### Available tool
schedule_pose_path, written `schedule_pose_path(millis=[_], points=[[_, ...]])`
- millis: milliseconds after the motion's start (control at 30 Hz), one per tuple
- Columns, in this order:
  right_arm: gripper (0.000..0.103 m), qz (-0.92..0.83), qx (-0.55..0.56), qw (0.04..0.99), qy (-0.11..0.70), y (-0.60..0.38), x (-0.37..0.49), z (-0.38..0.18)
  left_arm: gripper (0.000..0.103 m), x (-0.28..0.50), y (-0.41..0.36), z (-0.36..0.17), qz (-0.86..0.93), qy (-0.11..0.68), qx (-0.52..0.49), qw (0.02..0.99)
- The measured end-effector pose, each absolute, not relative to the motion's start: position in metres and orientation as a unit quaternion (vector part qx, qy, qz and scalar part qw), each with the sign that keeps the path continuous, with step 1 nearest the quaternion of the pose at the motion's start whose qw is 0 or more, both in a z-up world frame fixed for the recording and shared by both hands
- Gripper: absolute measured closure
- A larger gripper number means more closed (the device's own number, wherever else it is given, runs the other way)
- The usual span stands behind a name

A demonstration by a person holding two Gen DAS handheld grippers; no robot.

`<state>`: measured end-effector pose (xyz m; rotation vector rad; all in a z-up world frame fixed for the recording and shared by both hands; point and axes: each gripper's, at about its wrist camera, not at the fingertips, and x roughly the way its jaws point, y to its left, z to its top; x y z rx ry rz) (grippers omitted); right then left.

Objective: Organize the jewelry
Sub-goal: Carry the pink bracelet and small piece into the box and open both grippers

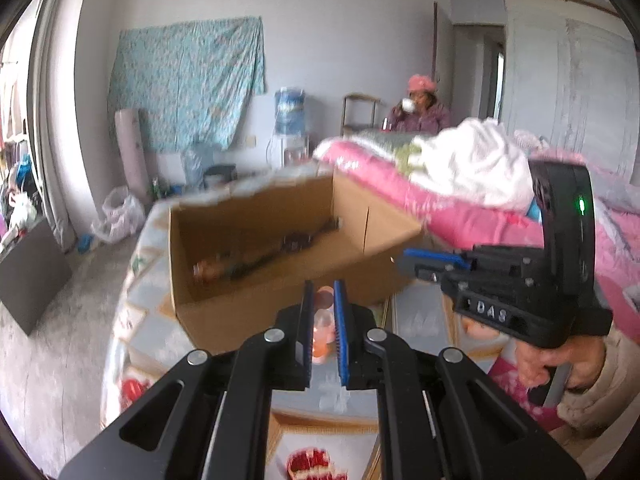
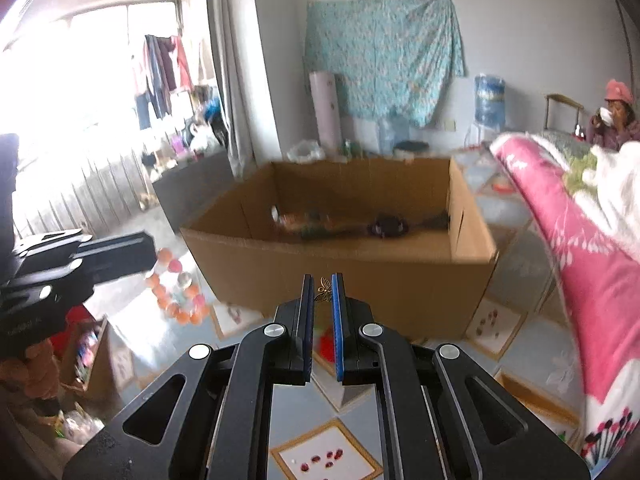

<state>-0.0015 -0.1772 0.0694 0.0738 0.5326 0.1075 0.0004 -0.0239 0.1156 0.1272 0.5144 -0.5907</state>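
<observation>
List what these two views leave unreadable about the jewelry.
- Left wrist view: the beaded bracelet in the left gripper is mostly hidden by the fingers.
- Right wrist view: the butterfly charm is too small for detail.
- Both views: pieces inside the cardboard box are motion-blurred.

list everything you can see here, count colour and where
cardboard box: one, brown, open, on the patterned surface
bead bracelet: one, orange and pink, hanging from left gripper
butterfly charm: one, gold, between right gripper's fingers
jewelry in box: several dark pieces, blurred
quilt: one, pink, right of box
hanging cloth: one, teal, on wall
water bottle: one, blue, by wall
seated person: one, background
left gripper: black, blue pads, shut on bracelet
right gripper: same, shut on charm
</observation>
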Motion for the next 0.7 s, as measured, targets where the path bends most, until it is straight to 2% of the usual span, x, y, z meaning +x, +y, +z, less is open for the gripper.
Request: schedule_pose_path(millis=[167,267,700], points=[[0.097,0.050,0.031,0.974,0.220,-0.189,0.004,0.101,0.094,0.021,-0.018,0.152,-0.286,0.219,0.049,0.932],[0.097,0.036,0.031,0.976,0.210,-0.200,0.013,0.110,0.094,0.042,-0.018,0.156,-0.274,0.224,0.051,0.934],[0.097,-0.002,0.045,0.969,0.244,-0.228,0.058,0.090,0.094,0.147,-0.020,0.076,-0.265,0.393,0.031,0.880]])
